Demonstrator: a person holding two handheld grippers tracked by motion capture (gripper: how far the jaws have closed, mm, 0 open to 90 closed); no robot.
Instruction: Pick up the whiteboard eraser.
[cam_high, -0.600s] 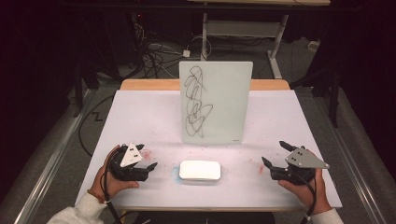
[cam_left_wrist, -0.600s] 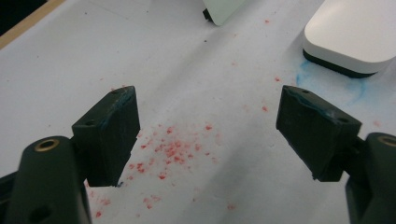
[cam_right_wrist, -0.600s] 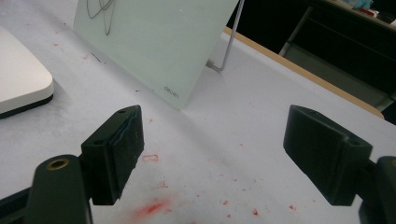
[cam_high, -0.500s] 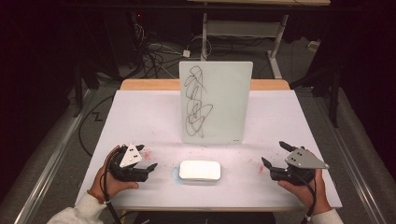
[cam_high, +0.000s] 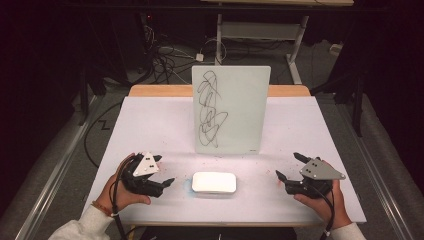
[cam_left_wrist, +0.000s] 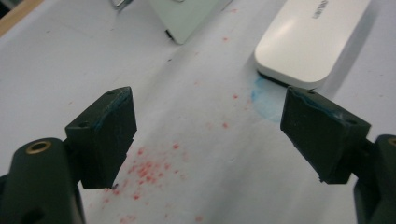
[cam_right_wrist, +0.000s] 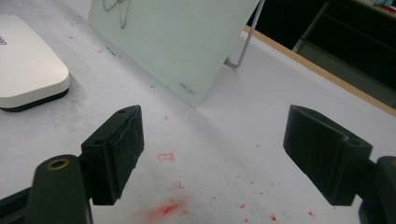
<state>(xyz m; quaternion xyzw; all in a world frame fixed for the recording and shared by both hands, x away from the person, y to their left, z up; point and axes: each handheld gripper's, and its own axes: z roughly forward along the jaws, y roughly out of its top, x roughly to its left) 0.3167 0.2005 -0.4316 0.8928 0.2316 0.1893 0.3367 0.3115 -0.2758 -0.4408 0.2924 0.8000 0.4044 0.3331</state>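
Eraser (cam_left_wrist: 312, 41) cut off by top edge; whiteboard (cam_right_wrist: 177, 44) top cropped, scribble mostly cropped.

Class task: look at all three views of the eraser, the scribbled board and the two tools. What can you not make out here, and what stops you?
- Eraser: its underside faces the table; its printed word is cut off by the edge in the left gripper view.
- Board: its rear stand is hidden behind it in the high view; the small logo is too tiny to read there.
- Left tool and right tool: open, their inner pad faces too small in the high view.
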